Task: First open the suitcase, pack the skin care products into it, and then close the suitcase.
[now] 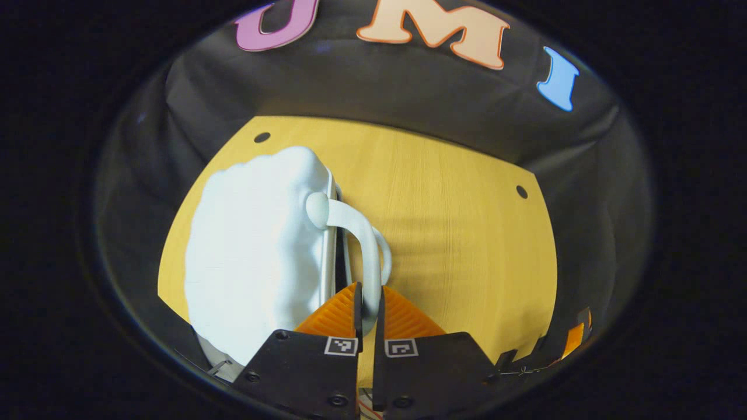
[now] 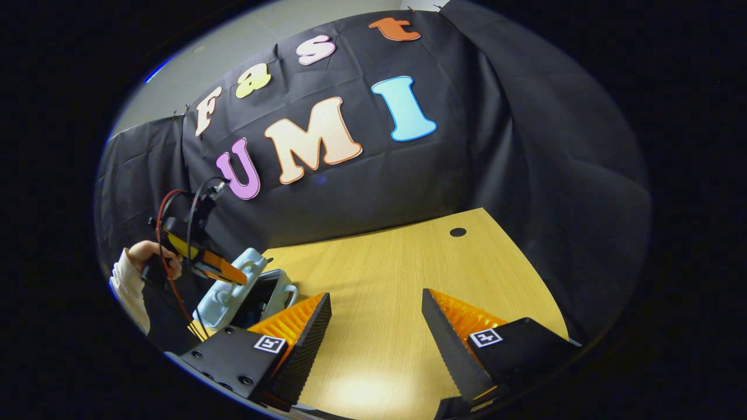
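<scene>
left hand-held gripper (image 1: 369, 309) pinching suitcase handle (image 1: 365, 245), lid (image 2: 230, 289) tilted

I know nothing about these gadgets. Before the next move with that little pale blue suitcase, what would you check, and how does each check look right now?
1. Left gripper shut on the suitcase handle: ok, both fingers press on it.
2. Suitcase lid raised partway: ok, seen from the right gripper view.
3. Right gripper free to help: ok, open and holding nothing.
4. Table clear ahead of the right gripper: ok.
5. Skin care products packed inside: cannot tell, the interior is dark.
</scene>
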The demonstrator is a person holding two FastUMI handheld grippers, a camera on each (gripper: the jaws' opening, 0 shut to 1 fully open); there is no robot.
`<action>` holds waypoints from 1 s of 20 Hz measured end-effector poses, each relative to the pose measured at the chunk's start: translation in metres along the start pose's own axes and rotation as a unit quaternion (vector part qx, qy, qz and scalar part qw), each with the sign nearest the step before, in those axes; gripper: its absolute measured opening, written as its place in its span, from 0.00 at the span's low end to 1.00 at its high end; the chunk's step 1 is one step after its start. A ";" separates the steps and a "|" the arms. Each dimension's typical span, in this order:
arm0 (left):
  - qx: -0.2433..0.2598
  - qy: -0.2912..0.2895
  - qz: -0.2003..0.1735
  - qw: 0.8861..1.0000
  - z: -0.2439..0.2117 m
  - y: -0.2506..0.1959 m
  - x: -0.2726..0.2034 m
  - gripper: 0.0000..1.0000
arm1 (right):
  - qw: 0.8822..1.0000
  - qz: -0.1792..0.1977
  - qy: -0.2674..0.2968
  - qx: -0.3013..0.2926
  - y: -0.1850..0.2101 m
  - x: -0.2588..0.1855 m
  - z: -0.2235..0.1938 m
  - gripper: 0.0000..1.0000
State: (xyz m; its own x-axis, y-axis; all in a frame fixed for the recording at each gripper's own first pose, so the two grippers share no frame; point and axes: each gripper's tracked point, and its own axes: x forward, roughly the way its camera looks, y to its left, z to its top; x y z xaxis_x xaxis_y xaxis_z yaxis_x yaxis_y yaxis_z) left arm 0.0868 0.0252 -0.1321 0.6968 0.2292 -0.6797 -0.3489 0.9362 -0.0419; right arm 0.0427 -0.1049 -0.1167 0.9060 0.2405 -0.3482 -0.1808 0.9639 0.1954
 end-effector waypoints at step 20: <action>0.073 -0.071 -0.022 0.995 -0.025 0.022 -0.067 0.96 | 0.999 -0.007 -0.046 -0.011 0.082 -0.007 0.033 0.98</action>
State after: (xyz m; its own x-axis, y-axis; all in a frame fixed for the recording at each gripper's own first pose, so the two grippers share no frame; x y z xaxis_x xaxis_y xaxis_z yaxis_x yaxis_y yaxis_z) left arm 0.0165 0.0241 -0.1054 0.7950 0.2120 -0.5684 -0.2276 0.9727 0.0444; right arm 0.0345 -0.0314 -0.0685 0.9401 0.2155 -0.2642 -0.1742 0.9697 0.1710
